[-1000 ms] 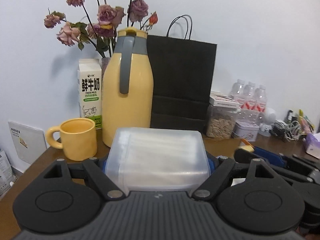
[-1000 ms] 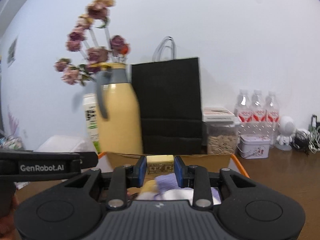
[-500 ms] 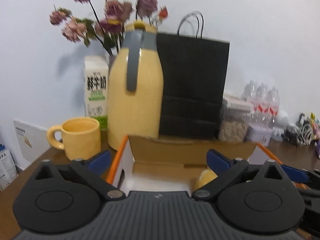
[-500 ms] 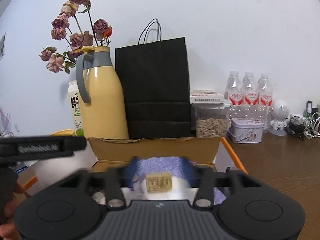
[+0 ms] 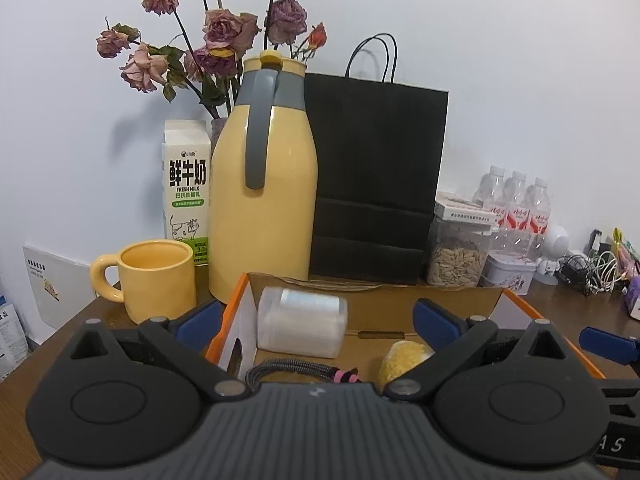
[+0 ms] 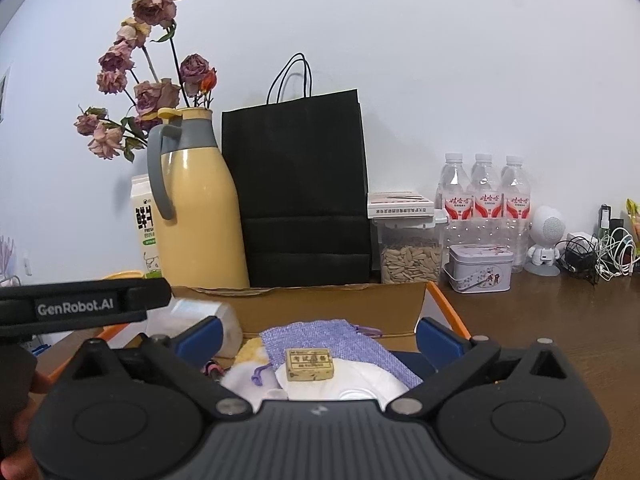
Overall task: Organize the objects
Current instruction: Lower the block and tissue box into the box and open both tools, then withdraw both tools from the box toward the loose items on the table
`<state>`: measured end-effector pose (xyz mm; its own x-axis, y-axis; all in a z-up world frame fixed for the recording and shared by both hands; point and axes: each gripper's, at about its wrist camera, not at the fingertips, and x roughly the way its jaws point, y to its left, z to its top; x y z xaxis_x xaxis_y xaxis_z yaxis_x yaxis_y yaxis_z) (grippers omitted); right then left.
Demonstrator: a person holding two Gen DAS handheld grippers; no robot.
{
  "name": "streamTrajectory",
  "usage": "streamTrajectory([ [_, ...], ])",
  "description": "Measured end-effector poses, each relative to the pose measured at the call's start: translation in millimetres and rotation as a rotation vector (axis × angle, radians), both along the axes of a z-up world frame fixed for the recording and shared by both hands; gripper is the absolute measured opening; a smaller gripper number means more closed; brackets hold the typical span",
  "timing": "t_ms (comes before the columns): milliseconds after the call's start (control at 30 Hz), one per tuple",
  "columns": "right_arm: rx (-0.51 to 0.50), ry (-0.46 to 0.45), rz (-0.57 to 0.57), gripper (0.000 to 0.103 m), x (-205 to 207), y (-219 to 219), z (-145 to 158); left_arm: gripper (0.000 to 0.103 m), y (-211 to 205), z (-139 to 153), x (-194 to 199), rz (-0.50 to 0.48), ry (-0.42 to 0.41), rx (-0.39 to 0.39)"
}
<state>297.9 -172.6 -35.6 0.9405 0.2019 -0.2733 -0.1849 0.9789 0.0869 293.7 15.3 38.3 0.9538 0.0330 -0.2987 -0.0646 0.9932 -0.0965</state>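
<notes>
left tool (image 5: 316,318): jaws wide, nothing pinched; blue pads apart over the open box. Jaws have just been opening; the frosted tub sits past them, not touched.
right tool (image 6: 318,334): jaws wide, nothing pinched. Jaws have just been opening; the small tan block lies between them, free of both pads.
cardboard box (image 5: 400,294): open top, orange edges, on the desk right below both tools, at 6 o'clock in both views.
frosted tub (image 5: 302,326): translucent plastic, inside the box at its far-left corner, lying against the back wall; about 11 o'clock of the left tool.
tan block (image 6: 310,364): small, printed label, resting on white stuff and the purple knit pouch (image 6: 320,338) in the box.
yellow lump (image 5: 404,360): in the box at 3 o'clock of the tub, just beside the left tool's right-hand pad.
braided cable (image 5: 296,370): dark, pink band, near edge of the box.
yellow jug (image 5: 264,200): tall, grey handle, behind the box at 12 o'clock, upright.
yellow mug (image 5: 154,276): at 9 o'clock of the box, on the desk (image 6: 560,320), handle pointing left.
milk carton (image 5: 186,188): behind the mug, touching or just beside the jug, cannot tell which.
black paper bag (image 5: 376,184): upright, at 3 o'clock of the jug.
dried roses (image 5: 216,36): behind jug and carton.
seed jar (image 6: 410,250): at 3 o'clock of the bag, flat white box on its lid.
tin (image 6: 480,268): beside the jar, three water bottles (image 6: 484,200) behind it.
hand (image 6: 18,412): partly seen at 8 o'clock in the right view, on the left tool's body.
</notes>
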Motion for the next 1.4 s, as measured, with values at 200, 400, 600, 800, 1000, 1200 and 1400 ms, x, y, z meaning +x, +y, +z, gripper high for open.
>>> streamTrajectory([
  [200,-0.002,-0.008,0.010,0.103,-8,-2,1,0.103,3,4,-11,-0.011,-0.029,0.002],
  [400,-0.008,-0.023,0.033,0.103,-23,-4,6,0.103,15,6,-36,-0.020,-0.040,0.010],
  [600,-0.039,-0.034,0.079,0.103,-47,1,4,0.103,32,3,-63,-0.002,-0.030,-0.008],
  [800,-0.083,-0.021,0.126,0.103,-66,13,-4,0.103,45,-17,-88,0.019,0.030,0.022],
  [1000,-0.095,0.014,0.152,0.103,-84,17,-14,0.103,64,-34,-111,0.039,0.089,0.029],
  [1200,-0.111,0.044,0.178,0.103,-101,26,-22,0.103,87,-47,-124,0.059,0.172,0.003],
  [1400,-0.153,0.091,0.243,0.103,-107,49,-29,0.103,100,-50,-132,0.074,0.185,0.019],
])
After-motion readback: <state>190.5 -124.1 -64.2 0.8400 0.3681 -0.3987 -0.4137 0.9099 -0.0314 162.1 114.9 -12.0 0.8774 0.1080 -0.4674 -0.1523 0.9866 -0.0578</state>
